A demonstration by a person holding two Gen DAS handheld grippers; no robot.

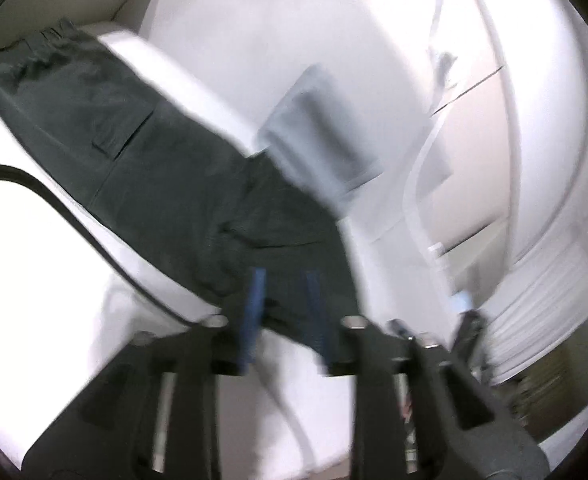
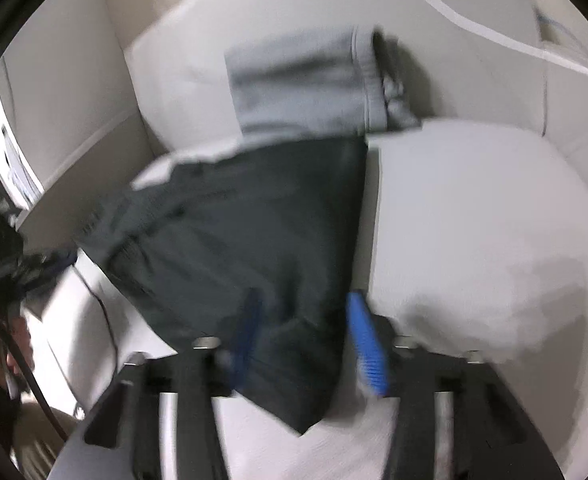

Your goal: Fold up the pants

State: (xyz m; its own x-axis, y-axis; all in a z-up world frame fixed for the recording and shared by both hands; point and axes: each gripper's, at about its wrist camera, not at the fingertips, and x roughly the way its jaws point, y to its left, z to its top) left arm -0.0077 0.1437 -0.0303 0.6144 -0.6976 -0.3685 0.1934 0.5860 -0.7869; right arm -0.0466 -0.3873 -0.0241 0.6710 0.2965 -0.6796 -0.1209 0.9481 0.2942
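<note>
Dark pants (image 1: 166, 168) lie spread across white bedding (image 2: 474, 220), beside a folded grey garment (image 2: 306, 84). Left gripper (image 1: 284, 312) jaws open, cloth between them. Right gripper (image 2: 306, 340) jaws open astride the pants' edge.

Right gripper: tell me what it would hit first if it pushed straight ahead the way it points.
Most likely the dark pants. The cloth already lies between the open right gripper fingers and stretches ahead of it; the folded grey garment comes only beyond. Blur makes depth uncertain.
</note>
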